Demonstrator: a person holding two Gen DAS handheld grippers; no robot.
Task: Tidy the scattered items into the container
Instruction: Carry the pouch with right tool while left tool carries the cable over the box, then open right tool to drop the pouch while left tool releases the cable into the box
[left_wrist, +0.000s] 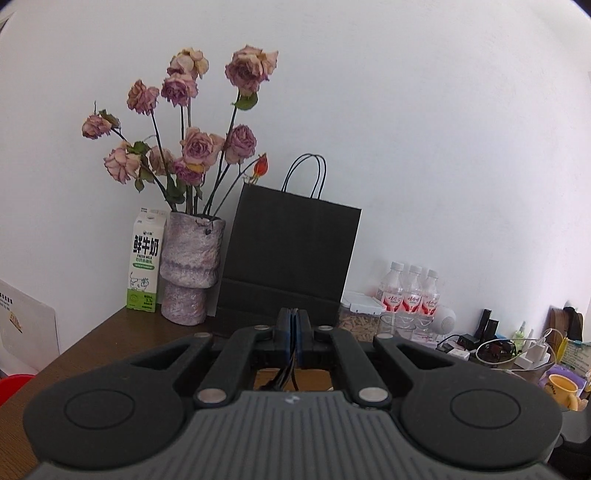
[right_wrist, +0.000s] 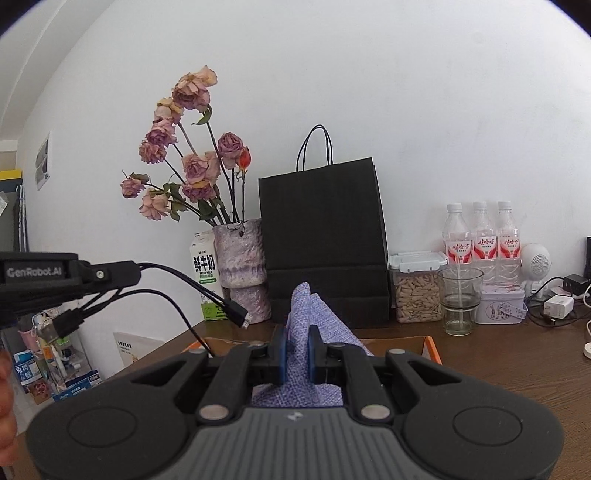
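Both grippers loaded, with the open brown cardboard box (right_wrist: 413, 341) with an orange rim low in the frame, just beyond the right gripper's fingertips.

The right gripper (right_wrist: 296, 345) pinches a lavender woven cloth (right_wrist: 310, 314), its peak standing above the jaws at centre frame, the box directly behind. The left gripper (left_wrist: 294, 326), at the right-wrist view's left edge, is pressed together on a bundle of thin black charging cables (right_wrist: 207, 291), plugs dangling towards the box; neither item is in it yet.
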